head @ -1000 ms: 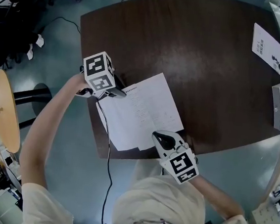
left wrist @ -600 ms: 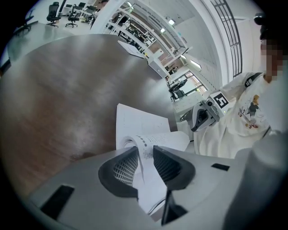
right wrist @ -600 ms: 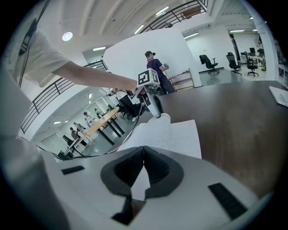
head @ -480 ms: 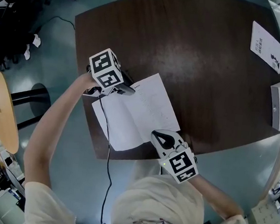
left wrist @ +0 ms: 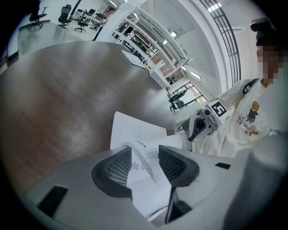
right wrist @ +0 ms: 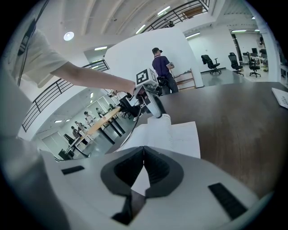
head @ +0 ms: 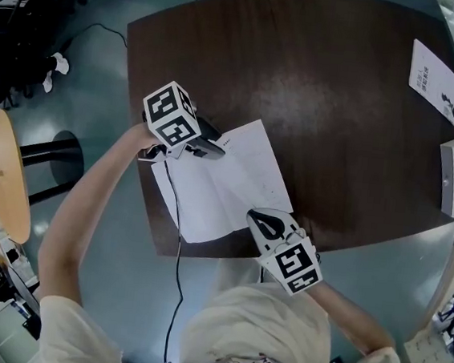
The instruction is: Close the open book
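Dark brown wooden table (head: 339, 108) carries an open white paper book (head: 235, 177) near its front edge. Left gripper (head: 217, 146), jaws just widening, loosely straddles a raised curling page (left wrist: 145, 162). Right gripper (head: 260, 219), jaws together and empty, sits at the book's near edge. Best to sweep that leaf fully across, then press it flat.

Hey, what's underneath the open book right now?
The dark wooden table carries the open book; anything lying directly beneath its pages is covered.
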Motion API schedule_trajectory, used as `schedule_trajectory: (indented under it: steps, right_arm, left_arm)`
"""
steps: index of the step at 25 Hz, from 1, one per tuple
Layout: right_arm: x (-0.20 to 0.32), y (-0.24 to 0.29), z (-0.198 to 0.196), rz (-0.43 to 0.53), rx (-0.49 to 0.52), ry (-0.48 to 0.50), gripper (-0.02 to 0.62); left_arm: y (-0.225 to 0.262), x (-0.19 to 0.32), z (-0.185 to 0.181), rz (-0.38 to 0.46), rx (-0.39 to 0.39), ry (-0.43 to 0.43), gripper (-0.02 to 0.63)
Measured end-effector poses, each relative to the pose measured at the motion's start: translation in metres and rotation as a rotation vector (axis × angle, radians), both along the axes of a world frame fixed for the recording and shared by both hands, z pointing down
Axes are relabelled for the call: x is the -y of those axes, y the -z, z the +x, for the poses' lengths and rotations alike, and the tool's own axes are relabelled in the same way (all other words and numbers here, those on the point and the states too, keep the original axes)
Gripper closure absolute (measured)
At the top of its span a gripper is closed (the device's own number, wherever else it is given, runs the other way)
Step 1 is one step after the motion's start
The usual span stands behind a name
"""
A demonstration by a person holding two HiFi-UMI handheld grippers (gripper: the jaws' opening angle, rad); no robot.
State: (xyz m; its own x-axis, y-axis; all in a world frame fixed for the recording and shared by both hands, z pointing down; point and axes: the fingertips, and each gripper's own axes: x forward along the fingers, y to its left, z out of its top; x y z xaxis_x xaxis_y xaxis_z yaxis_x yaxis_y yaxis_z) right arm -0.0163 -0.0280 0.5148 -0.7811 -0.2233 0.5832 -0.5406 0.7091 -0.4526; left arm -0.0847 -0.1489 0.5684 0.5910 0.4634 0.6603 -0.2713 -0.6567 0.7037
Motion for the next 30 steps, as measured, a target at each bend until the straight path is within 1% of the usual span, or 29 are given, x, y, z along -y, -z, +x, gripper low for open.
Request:
schedule_trajectory:
  steps: [4,7,11,14,20,26,28,30]
  right_arm:
    - [-0.006,0.004,-0.003,0.005,0.005,0.010,0.589]
    - [-0.010,0.008,-0.005,0.012,0.011,0.017,0.589]
    - [-0.018,0.013,-0.007,0.018,0.016,0.029,0.589]
    - [-0.026,0.015,-0.010,0.021,0.019,0.039,0.589]
    - [-0.042,0.020,-0.015,0.039,0.017,0.060,0.589]
    - [-0.055,0.027,-0.019,0.059,0.012,0.077,0.589]
    - [-0.060,0.029,-0.022,0.066,0.012,0.084,0.589]
    - [-0.065,0.031,-0.025,0.080,0.011,0.092,0.589]
  left_arm:
    - [0.011,-0.009,-0.004,-0.005,-0.003,0.021,0.412]
    - [0.024,-0.017,-0.006,-0.009,-0.007,0.026,0.356]
    - [0.043,-0.033,-0.010,0.029,-0.008,0.001,0.356]
    - [0.055,-0.045,-0.012,0.058,-0.021,0.003,0.356]
    - [0.076,-0.071,-0.017,0.136,-0.021,0.034,0.356]
    - [0.090,-0.106,-0.033,0.174,-0.015,0.072,0.359]
    - [0.092,-0.121,-0.040,0.190,-0.008,0.081,0.373]
    - [0.096,-0.133,-0.046,0.217,-0.008,0.108,0.395]
